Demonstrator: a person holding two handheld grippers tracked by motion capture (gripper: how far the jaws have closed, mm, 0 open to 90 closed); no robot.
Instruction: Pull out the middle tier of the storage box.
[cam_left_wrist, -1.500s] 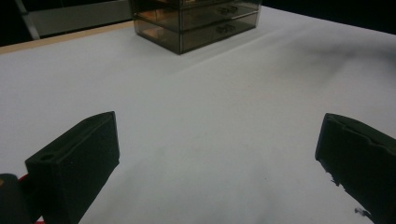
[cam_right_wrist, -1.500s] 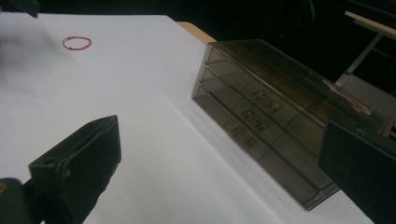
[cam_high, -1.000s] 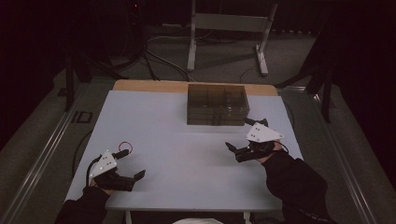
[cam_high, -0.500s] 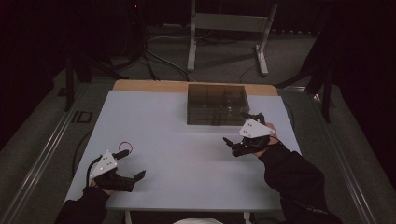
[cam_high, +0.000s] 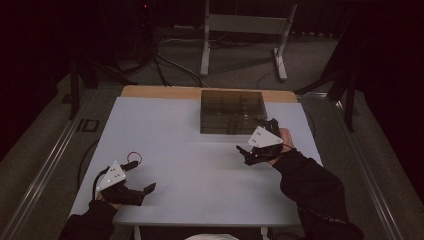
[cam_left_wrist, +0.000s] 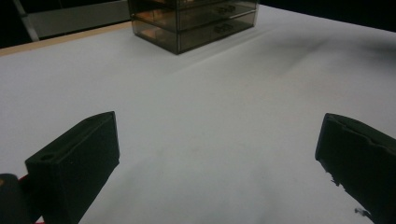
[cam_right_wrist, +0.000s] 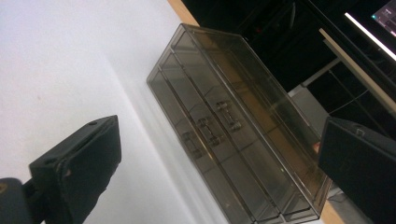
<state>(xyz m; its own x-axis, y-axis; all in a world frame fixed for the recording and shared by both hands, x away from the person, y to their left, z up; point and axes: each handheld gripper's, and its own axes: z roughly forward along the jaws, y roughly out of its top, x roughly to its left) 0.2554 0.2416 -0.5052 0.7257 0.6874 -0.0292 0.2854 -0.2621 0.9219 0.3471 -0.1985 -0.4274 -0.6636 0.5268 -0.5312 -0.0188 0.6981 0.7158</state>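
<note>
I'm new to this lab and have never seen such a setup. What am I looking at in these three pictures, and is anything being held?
A person sits at a white table with a two-jaw tool in each hand. The high view looks down from above: the left hand-held gripper rests near the front edge, and the right hand-held gripper is close to a smoky see-through drawer box at the table's far side. The other two pictures come from cameras riding on each gripper, looking along its black jaws. Both sets of jaws stand open with nothing between them. The right gripper view shows the box's three stacked drawers with small handles.

No lettering could be read anywhere; a dark mark on the grey floor (cam_high: 88, 125) perhaps read "ID".
</note>
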